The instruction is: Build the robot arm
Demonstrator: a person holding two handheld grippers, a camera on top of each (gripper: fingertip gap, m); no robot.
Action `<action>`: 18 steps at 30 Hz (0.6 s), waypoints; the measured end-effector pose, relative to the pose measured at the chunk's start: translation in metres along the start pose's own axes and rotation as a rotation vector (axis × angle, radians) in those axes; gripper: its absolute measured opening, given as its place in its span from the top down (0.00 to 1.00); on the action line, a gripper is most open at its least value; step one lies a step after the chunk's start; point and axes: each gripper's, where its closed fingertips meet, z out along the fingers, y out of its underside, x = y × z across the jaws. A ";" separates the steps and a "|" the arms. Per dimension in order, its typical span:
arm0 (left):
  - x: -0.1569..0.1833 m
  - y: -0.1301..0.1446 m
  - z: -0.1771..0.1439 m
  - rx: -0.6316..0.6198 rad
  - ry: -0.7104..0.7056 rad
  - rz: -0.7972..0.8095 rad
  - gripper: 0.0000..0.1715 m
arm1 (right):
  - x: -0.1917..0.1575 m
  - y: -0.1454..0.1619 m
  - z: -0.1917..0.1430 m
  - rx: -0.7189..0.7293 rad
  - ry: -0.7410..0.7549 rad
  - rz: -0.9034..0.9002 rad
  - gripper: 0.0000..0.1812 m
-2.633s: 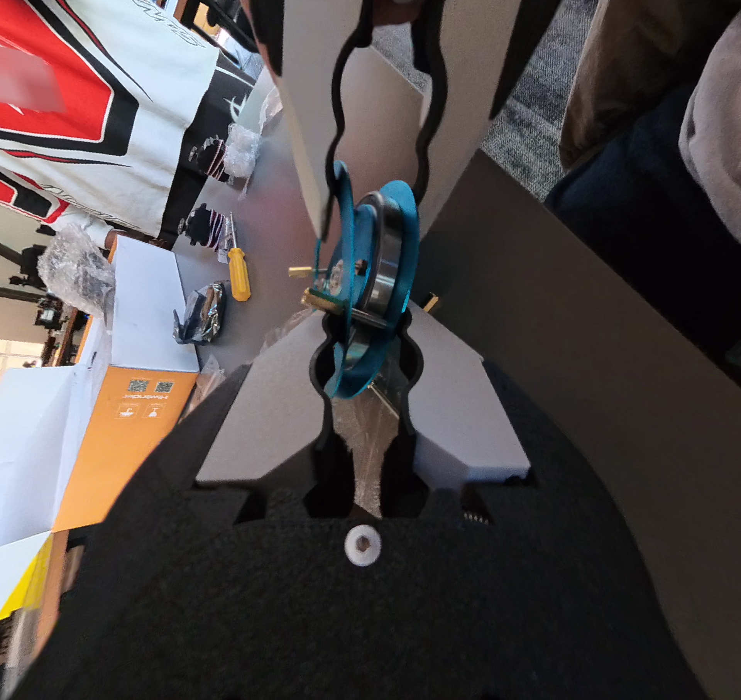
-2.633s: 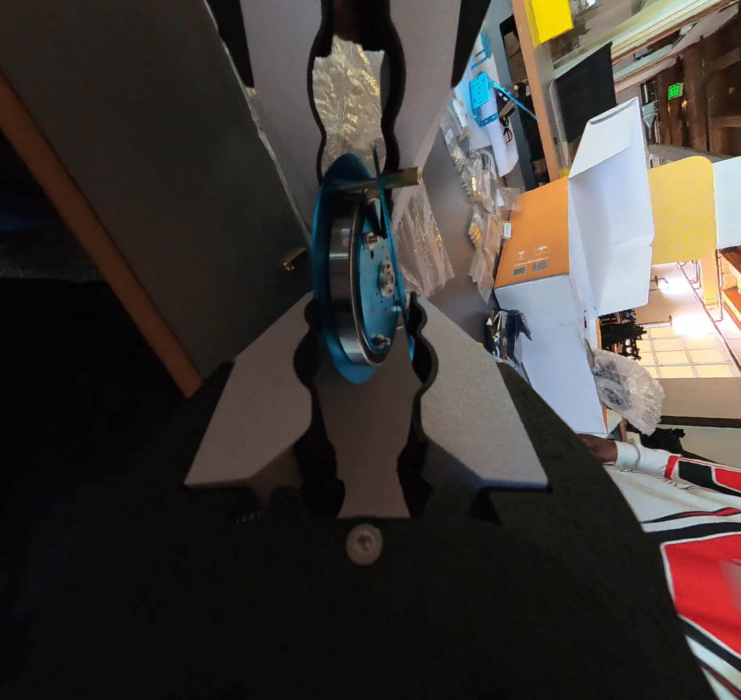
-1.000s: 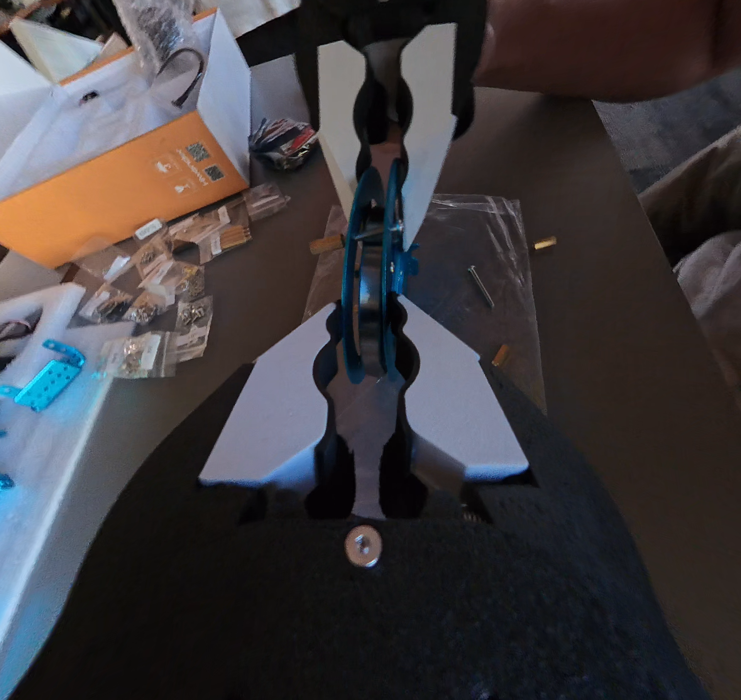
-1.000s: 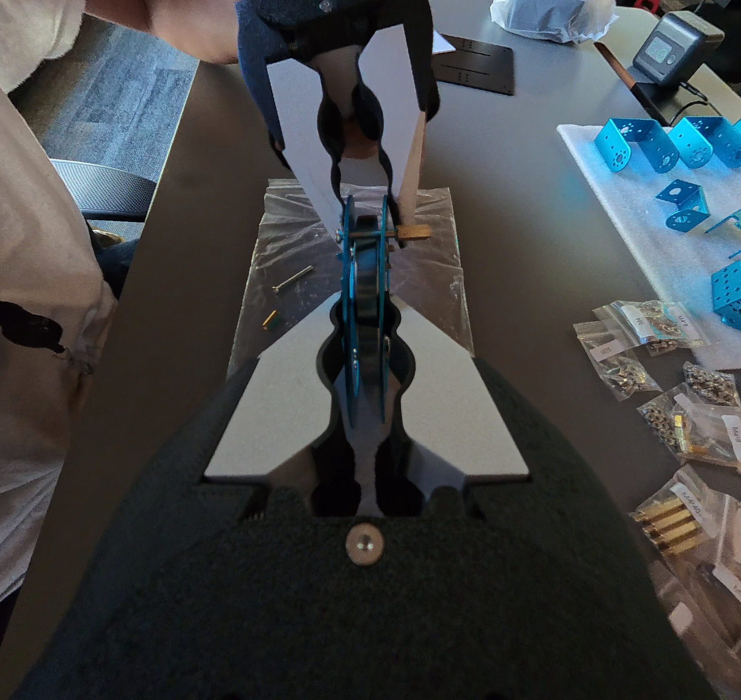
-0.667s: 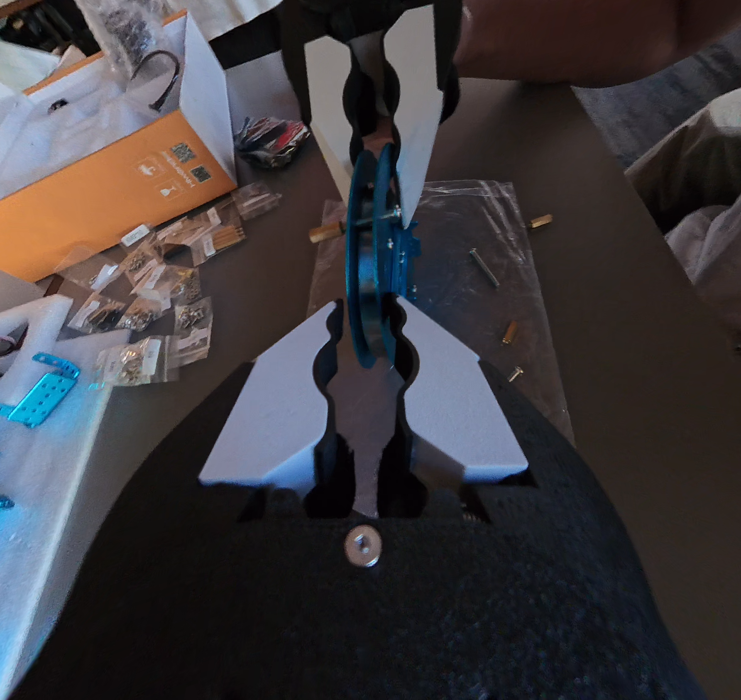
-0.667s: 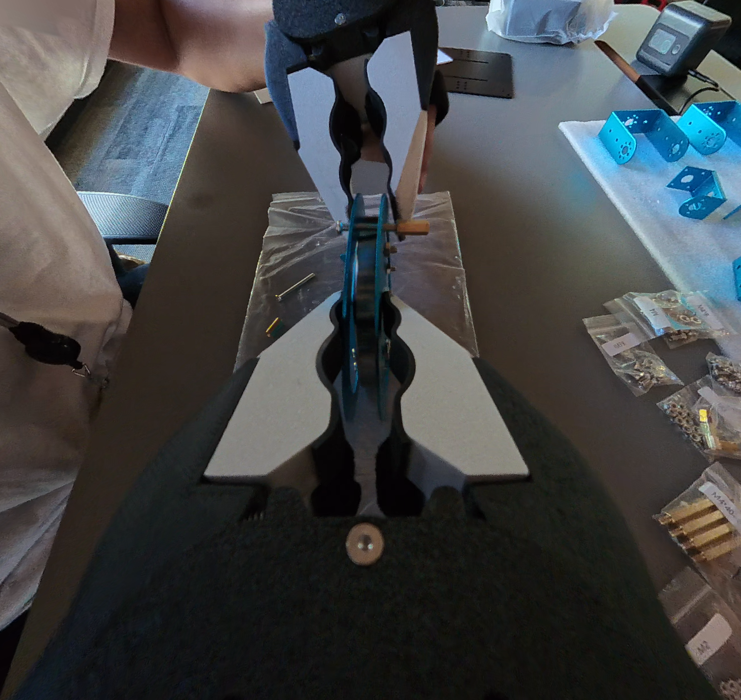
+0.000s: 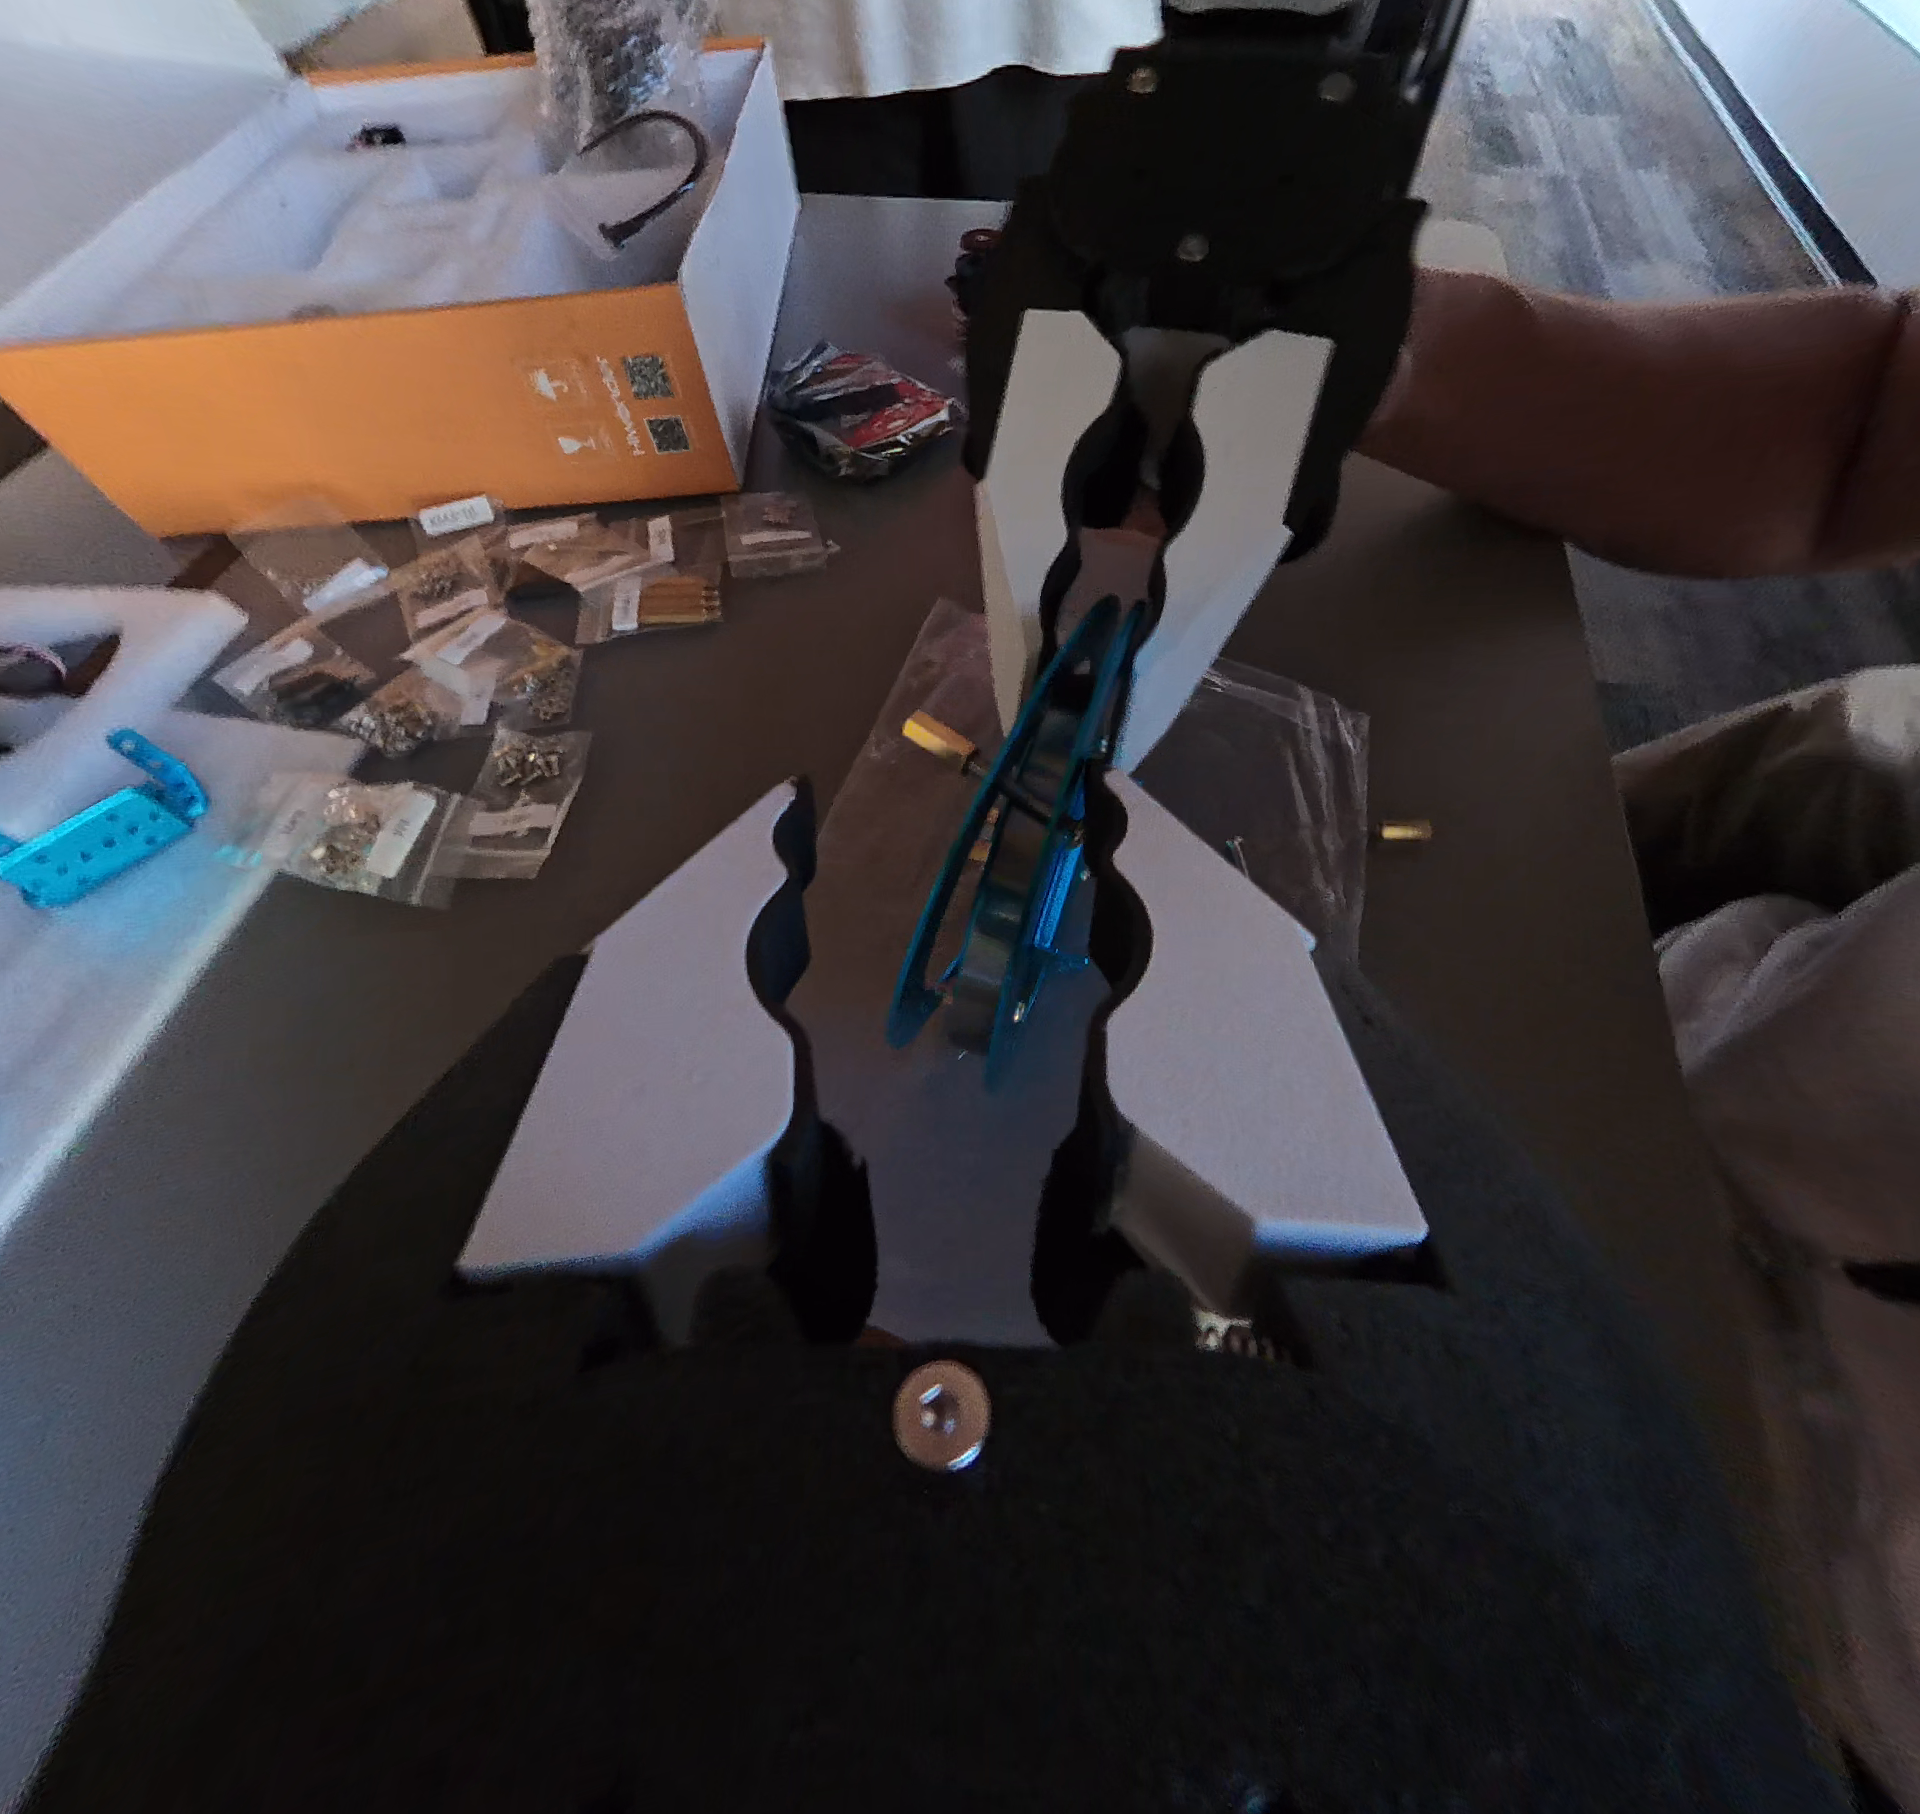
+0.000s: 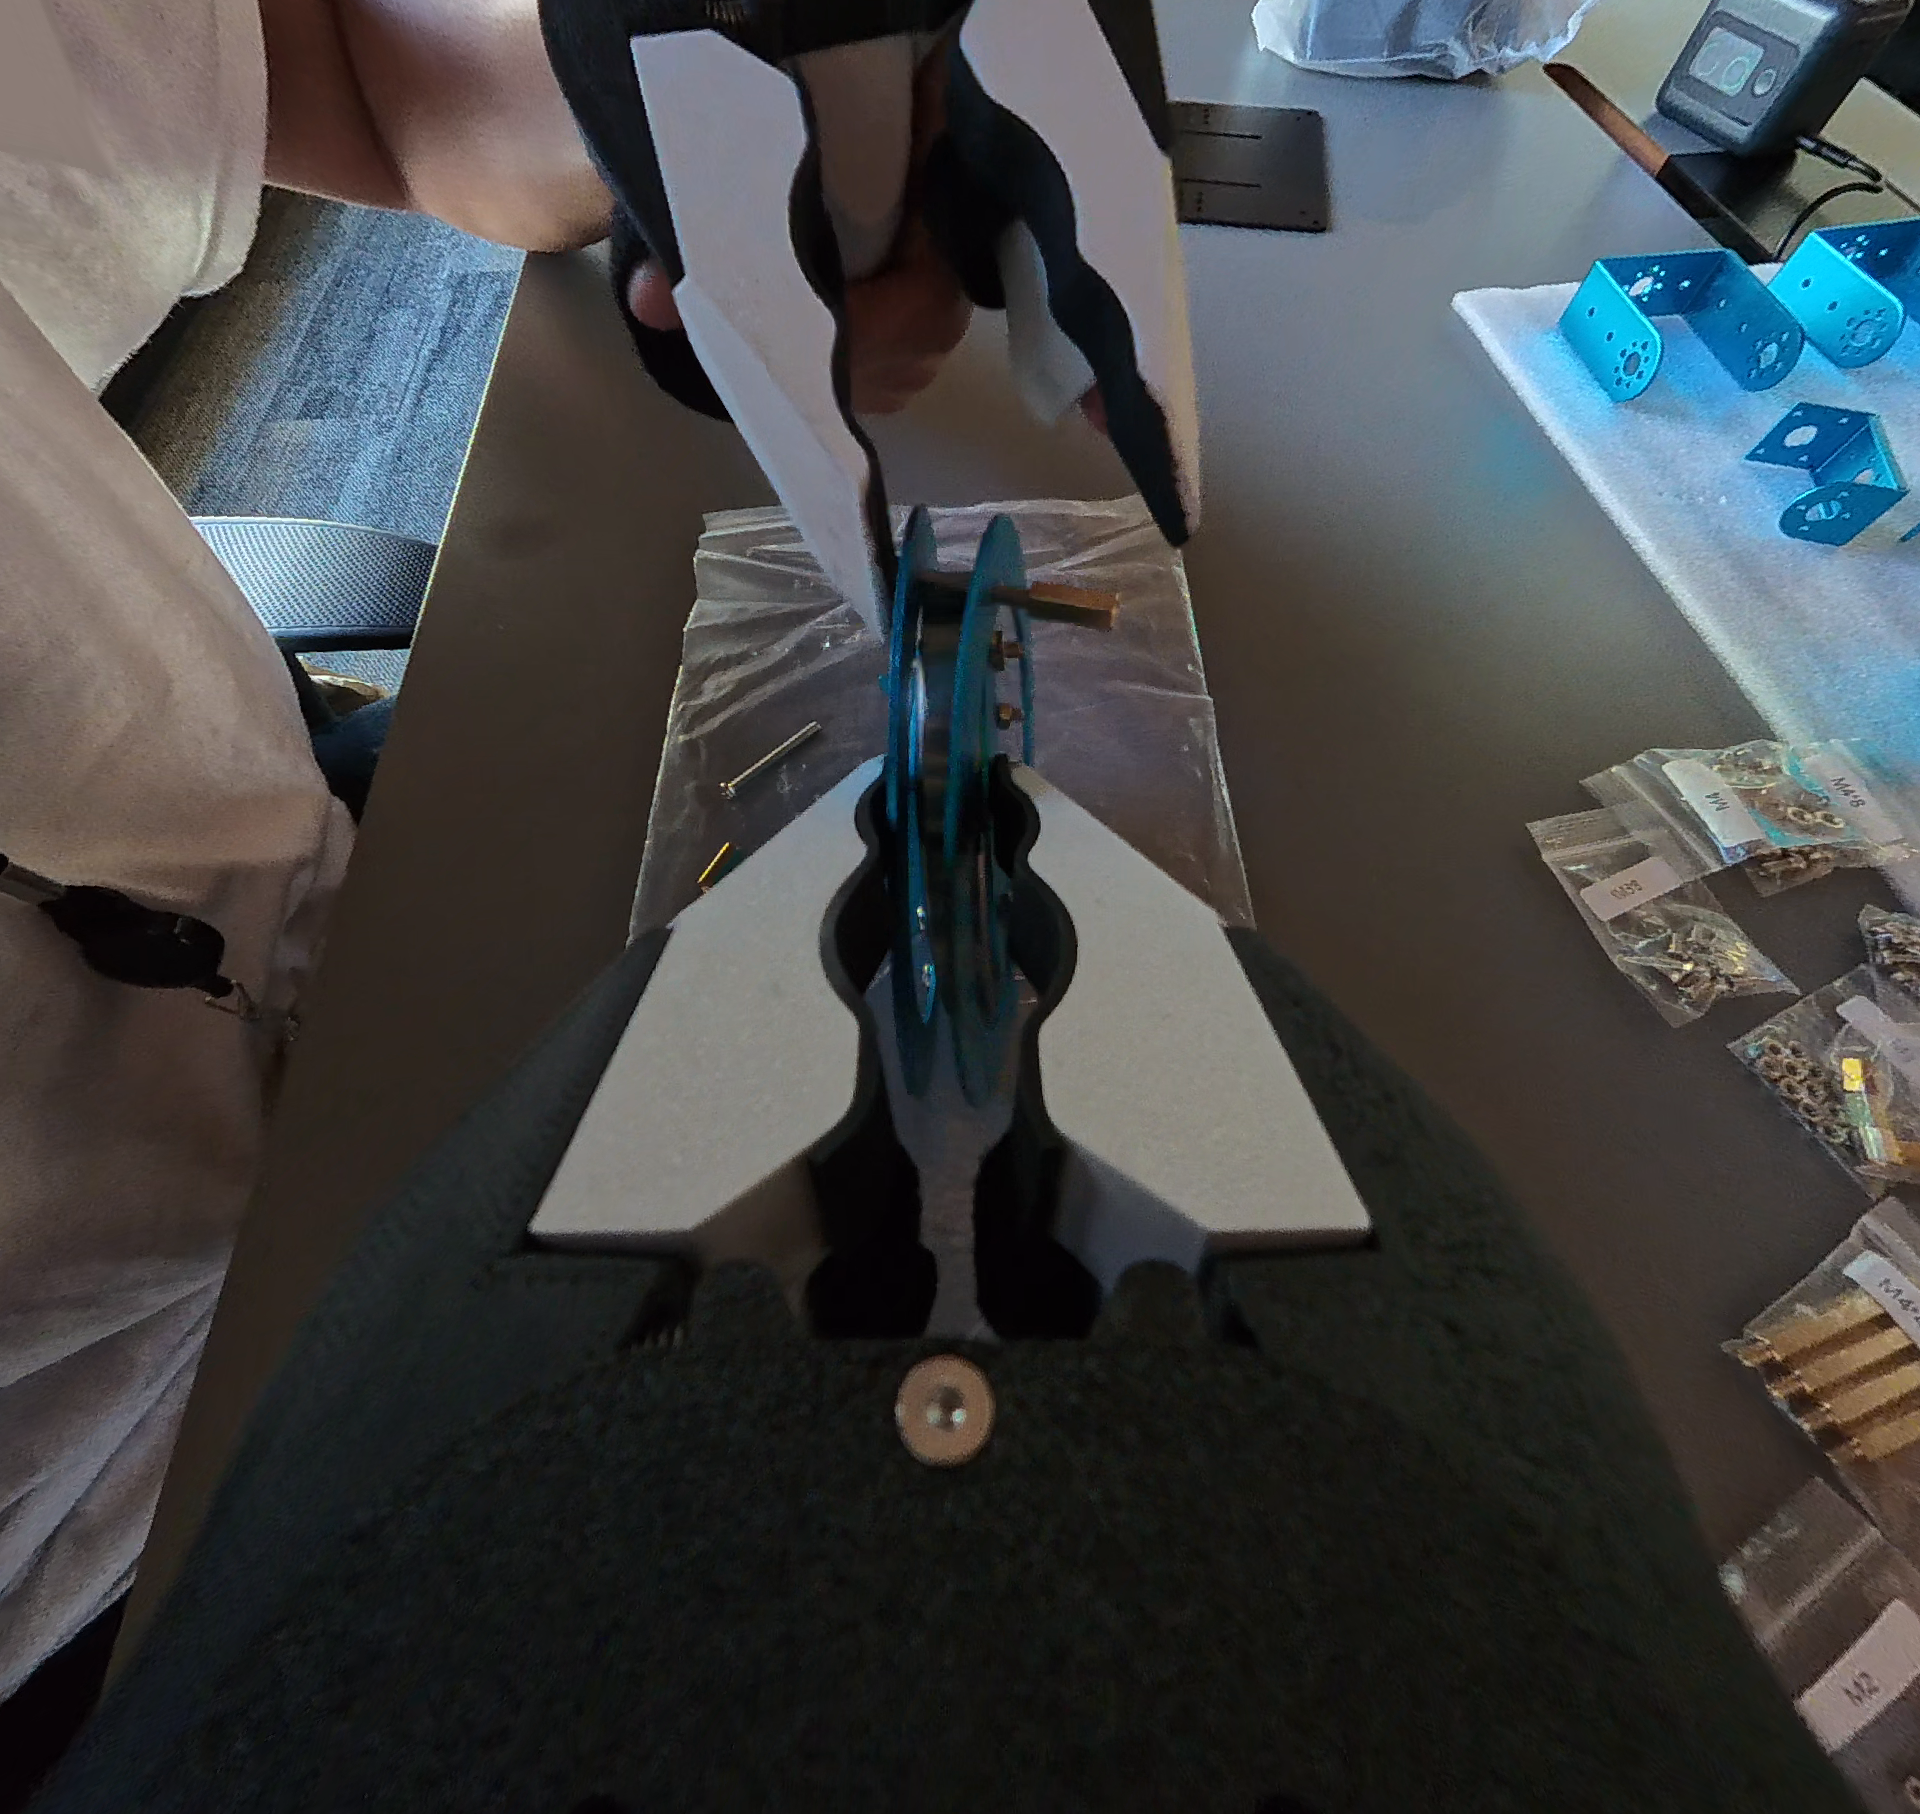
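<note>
Right gripper: fingers closed on the near rim of a blue two-disc bearing assembly, held on edge at frame centre above a clear plastic bag lying on the dark worktop. A brass standoff sticks out of the assembly's right face. Left gripper: fingers spread wide; the assembly leans tilted in the gap, against the right finger, clear of the left one. In the right wrist view the left gripper's near finger tip touches the assembly's far rim. A loose screw lies on the bag, left of centre. Blue brackets on white foam, upper right; hardware bags at right edge. Orange-and-white box, upper left of the left wrist view.
</note>
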 end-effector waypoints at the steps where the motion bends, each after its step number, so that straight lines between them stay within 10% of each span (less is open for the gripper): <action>1: 0.002 0.000 -0.002 0.006 0.012 0.037 0.71 | -0.001 0.000 0.000 0.002 -0.008 0.000 0.92; 18: 0.018 0.013 -0.002 0.010 0.229 0.092 0.80 | -0.004 0.001 0.001 0.000 -0.028 -0.005 0.92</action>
